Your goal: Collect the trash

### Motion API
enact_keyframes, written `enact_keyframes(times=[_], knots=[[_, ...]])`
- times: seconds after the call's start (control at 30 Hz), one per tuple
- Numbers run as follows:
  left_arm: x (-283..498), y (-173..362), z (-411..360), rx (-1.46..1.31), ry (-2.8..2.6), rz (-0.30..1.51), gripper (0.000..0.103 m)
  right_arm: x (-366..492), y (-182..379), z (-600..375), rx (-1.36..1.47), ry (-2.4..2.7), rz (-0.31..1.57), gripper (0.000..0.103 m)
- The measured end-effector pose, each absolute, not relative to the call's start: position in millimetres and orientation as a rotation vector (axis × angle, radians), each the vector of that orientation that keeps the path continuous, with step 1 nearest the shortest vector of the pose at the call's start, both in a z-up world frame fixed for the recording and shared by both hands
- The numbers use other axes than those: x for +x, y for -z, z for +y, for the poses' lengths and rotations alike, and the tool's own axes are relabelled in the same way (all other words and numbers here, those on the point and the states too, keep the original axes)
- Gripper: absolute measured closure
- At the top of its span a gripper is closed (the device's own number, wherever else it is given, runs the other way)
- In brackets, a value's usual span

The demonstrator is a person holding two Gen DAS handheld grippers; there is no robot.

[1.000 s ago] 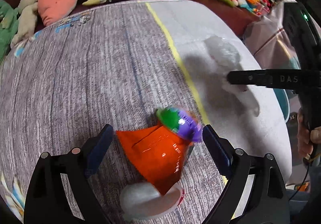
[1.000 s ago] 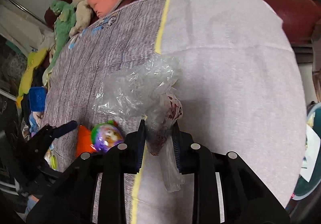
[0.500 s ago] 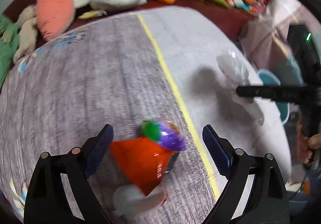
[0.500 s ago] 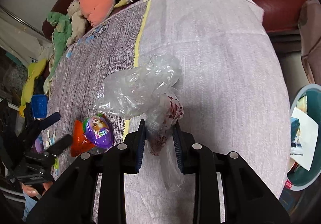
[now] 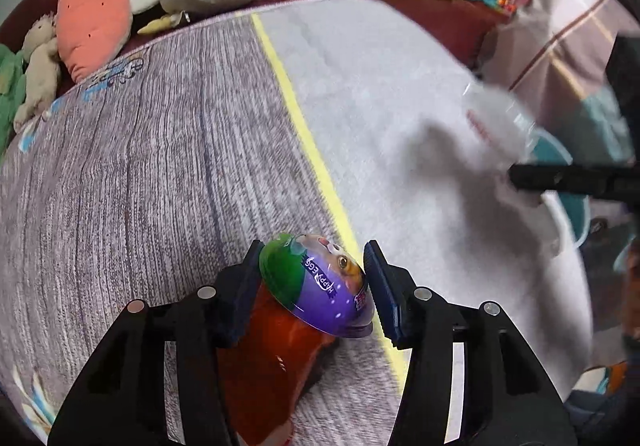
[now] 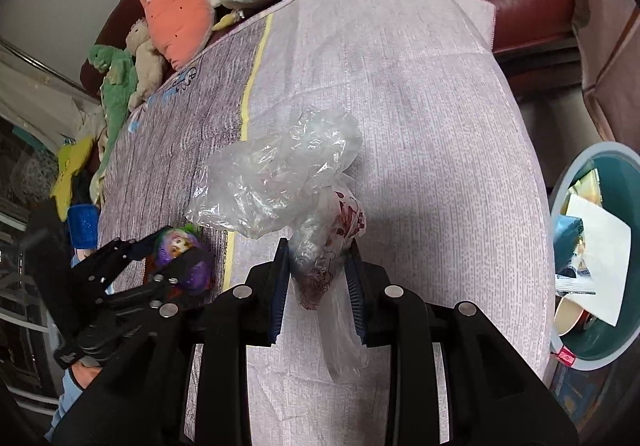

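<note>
Closing just now, our left gripper (image 5: 314, 272) has the toy egg (image 5: 320, 288) between its fingers, apparently touching both. Our right gripper (image 6: 318, 272) pinches the crumpled plastic bag (image 6: 280, 182).

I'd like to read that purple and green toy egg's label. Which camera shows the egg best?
The left wrist view: the egg sits close up between the left gripper fingers, its lettering readable. The right wrist view shows it small, blurred and partly behind that gripper.

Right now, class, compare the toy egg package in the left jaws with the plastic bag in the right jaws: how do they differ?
The egg package is opaque and brightly coloured, purple and green over orange; the plastic bag is clear, with a little red print. The package is a firm dome; the bag is crumpled and limp. The left gripper has just been closing around the package; the right gripper pinches the bag. Both are held between jaws above the tablecloth.
</note>
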State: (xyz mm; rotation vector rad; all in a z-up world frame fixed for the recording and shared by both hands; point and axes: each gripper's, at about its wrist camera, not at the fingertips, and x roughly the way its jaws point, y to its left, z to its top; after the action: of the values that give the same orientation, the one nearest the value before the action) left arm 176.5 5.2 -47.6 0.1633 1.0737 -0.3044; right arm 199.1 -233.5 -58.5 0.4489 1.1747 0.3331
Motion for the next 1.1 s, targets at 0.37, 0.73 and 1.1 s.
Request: enact_keyframes(times=[0.37,0.73,1.1], knots=[[156.1,28.1,-37.6,0.121,0.397,1.053,0.057,176.3,45.9,-265.7,0.485,-0.285,1.129,0.076],[142.7,40.6,-50.7,0.071,0.411,1.079,0.054,141.8,34.9,-309.3,0.500,-0.227,1.094,0.076],[132.8,42.5,-34.1,0.012,0.332,1.093,0.039,134.9,40.7,-311.9,0.532,-0.246,1.092,0.076]])
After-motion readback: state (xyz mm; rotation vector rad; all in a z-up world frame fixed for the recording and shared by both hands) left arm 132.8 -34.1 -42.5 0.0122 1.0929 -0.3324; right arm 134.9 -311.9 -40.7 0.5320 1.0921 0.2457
